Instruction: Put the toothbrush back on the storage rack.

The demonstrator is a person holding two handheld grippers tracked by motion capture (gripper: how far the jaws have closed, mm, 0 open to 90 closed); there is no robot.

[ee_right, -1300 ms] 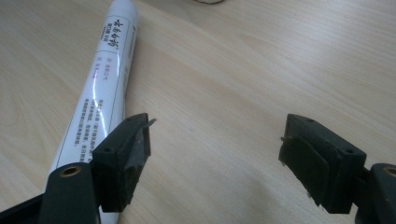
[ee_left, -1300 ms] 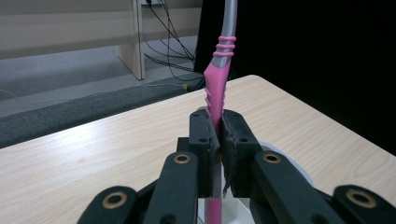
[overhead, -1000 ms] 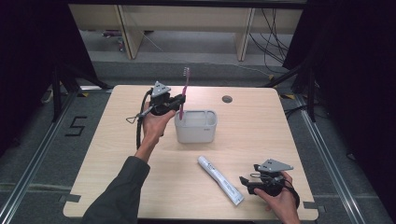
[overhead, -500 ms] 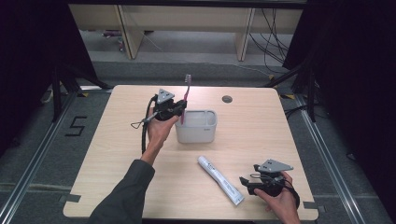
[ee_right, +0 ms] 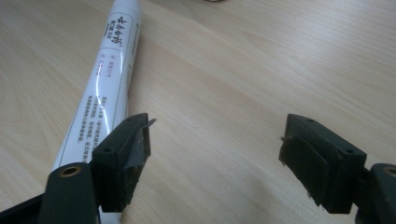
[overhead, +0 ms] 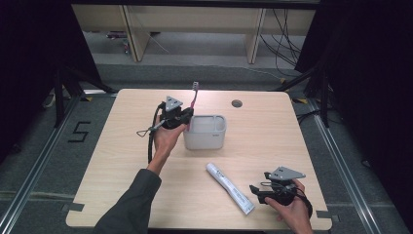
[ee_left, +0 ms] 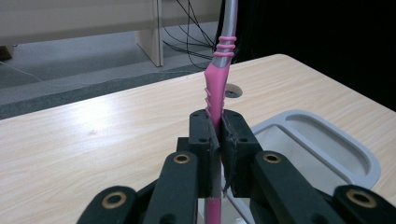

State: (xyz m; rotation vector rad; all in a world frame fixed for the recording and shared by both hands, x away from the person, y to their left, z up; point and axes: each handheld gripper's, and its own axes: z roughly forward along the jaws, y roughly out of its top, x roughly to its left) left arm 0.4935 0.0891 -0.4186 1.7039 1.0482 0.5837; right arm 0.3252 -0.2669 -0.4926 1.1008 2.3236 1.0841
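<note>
- Toothbrush [ee_left: 215, 93], pink and grey, stands nearly upright, pinched between the pressed-together jaws of the left gripper [overhead: 183, 117], at the left rim of the grey container [overhead: 205, 131].
- Toothpaste tube [ee_right: 108, 79] lies flat, its long axis along the left jaw of the spread, empty right gripper [ee_right: 215, 149].
- Tube print is too small to read.

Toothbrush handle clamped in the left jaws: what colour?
Pink, turning grey higher up the toothbrush; clearest in the left gripper view.
</note>
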